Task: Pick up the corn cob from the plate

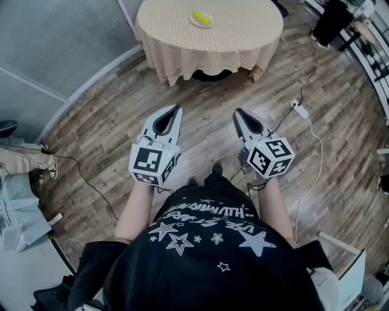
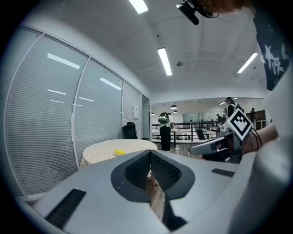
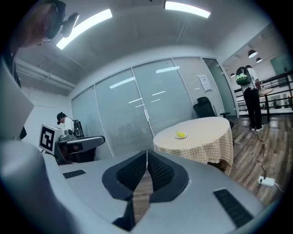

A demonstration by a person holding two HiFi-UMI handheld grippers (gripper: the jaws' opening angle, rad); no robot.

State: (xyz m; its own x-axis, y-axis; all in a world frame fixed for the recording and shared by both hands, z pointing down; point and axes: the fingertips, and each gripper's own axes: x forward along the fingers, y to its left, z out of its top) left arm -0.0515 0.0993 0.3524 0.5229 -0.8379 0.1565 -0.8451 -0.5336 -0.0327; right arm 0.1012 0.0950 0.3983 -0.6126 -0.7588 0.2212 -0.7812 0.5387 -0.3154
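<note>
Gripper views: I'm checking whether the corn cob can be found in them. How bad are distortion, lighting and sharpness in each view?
Left gripper view: strong fisheye, dark corners, bright ceiling strips; corn cob tiny but clearly yellow. Right gripper view: same bending, blinds curved; corn cob small on the table. Head view: wide-angle, evenly lit, corn cob near the top edge.

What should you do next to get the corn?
Probably step forward toward the table: the corn cob lies on its plate far ahead, while the left gripper and right gripper hang shut and empty over the floor.
</note>
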